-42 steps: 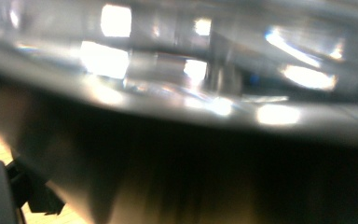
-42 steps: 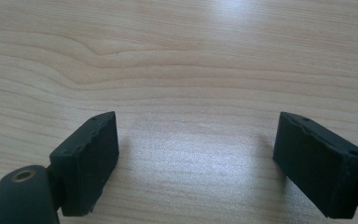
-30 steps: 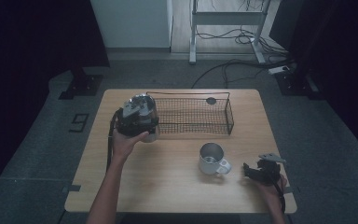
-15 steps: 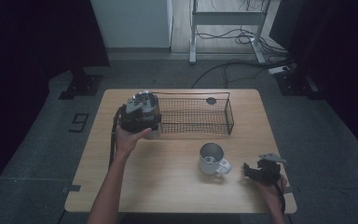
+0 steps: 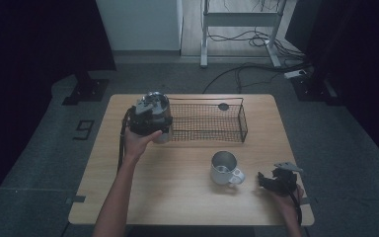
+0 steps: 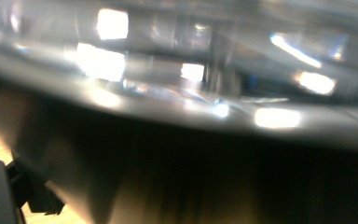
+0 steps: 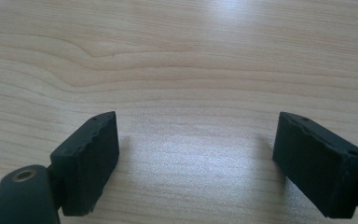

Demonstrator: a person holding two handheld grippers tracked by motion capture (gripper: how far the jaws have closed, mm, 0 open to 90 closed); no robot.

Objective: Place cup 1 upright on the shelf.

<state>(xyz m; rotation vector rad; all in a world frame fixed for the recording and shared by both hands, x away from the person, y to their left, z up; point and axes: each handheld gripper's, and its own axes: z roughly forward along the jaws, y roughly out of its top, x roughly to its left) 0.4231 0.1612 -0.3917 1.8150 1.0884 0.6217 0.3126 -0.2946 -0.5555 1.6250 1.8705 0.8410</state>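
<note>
Steel cup point(image 5: 157, 106) pinched in your left tongs point(image 5: 150, 118) has crept toward the basket point(image 5: 243, 121); right tongs point(image 7: 193, 163) spread, idle on the desk point(image 7: 177, 56).

Open tabletop point(image 5: 177, 187) beside mug point(image 5: 224, 168)

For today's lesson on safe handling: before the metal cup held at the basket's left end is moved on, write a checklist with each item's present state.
1. Left hand-held gripper grips the metal cup: ok, cup held off the table.
2. Cup upright: cannot tell, blurred close up.
3. Wire basket has room: ok, just a small dark disc at the back.
4. Right hand-held gripper out of the way: ok, open over bare table.
5. Mug clear of the path: ok, standing apart.
</note>
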